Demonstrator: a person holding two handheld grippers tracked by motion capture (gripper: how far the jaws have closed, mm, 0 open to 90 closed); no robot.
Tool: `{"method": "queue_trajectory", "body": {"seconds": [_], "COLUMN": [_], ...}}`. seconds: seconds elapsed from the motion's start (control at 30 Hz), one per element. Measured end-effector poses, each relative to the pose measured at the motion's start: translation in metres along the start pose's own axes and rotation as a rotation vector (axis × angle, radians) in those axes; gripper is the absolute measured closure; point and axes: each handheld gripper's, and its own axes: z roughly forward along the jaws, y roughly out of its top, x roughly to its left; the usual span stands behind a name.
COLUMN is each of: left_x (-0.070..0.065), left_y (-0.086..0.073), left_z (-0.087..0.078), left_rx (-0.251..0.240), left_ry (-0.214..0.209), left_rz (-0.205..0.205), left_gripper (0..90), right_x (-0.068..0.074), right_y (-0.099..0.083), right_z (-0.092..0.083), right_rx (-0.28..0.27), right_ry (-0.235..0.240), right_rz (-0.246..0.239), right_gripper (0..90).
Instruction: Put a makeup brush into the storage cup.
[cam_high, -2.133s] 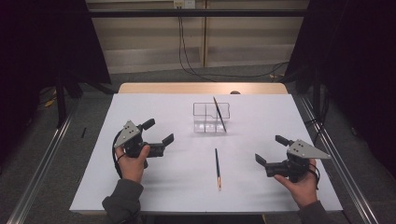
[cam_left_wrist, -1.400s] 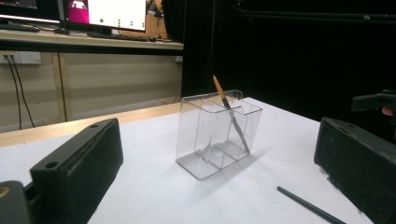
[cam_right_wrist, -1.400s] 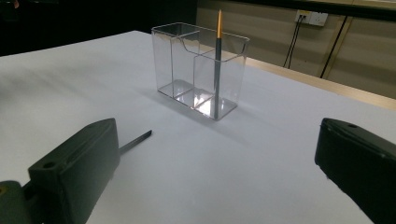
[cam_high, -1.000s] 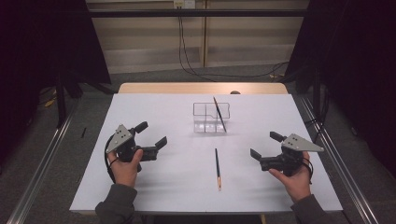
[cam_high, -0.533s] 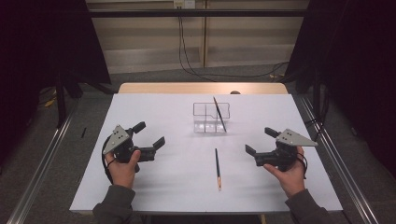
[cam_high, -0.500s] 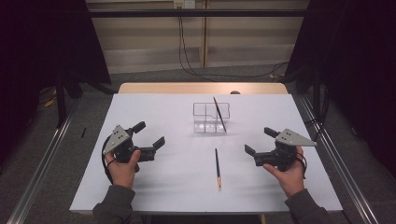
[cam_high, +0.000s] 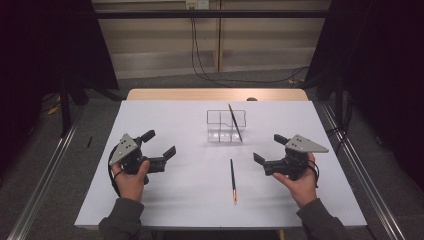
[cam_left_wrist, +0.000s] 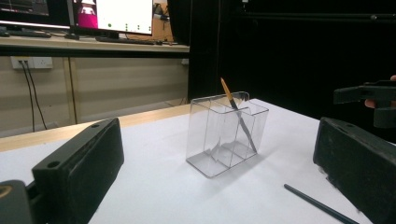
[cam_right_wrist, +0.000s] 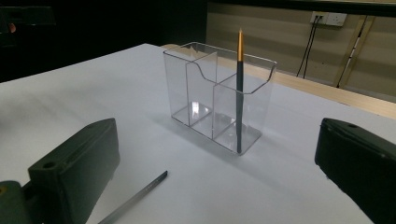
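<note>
A clear plastic holder (cam_high: 226, 126) with compartments stands at the table's middle back; one dark pencil with an orange end (cam_high: 234, 121) leans in its right compartment. The holder (cam_left_wrist: 225, 133) (cam_right_wrist: 219, 99) faces both gripper views. A second dark pencil (cam_high: 232, 179) lies flat on the white table in front of the holder, between my hands. My left gripper (cam_high: 159, 143) hovers at the left, open and empty. My right gripper (cam_high: 268, 148) hovers at the right, open and empty, a little right of the lying pencil (cam_right_wrist: 135, 195).
The white table top (cam_high: 190, 195) ends at a wooden strip (cam_high: 215, 94) at the back. Metal rails (cam_high: 357, 165) run along both sides. Cables hang on the back wall. Monitors (cam_left_wrist: 93, 16) sit on a shelf beyond the table.
Both hands drifted slightly: the left gripper moved a little left and nearer the person, the right gripper moved inward toward the lying pencil. Jaws stay open. Pencils and holder are unmoved.
</note>
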Motion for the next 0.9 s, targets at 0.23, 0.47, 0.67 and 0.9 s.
{"method": "queue_trajectory", "body": {"seconds": [0.23, 0.47, 0.67, 0.9], "left_x": [0.000, -0.001, -0.002, -0.002], "left_y": [0.000, -0.001, -0.003, -0.003], "left_z": [0.001, 0.000, 0.003, 0.007], "left_rx": [0.004, 0.002, 0.010, 0.021], "left_ry": [-0.002, -0.001, -0.004, -0.020], "left_rz": [0.010, 0.000, -0.001, 0.020], "left_gripper": [1.6, 1.6, 1.6, 1.6], "right_x": [0.005, 0.011, 0.014, 0.015], "right_y": [0.004, 0.005, 0.005, 0.004], "right_z": [0.007, 0.014, 0.018, 0.019], "right_rx": [-0.013, -0.017, -0.015, 0.007], "right_ry": [0.014, 0.029, 0.033, 0.037], "right_rz": [0.006, 0.014, 0.012, 0.010], "right_gripper": [0.0, 0.0, 0.0, 0.0]}}
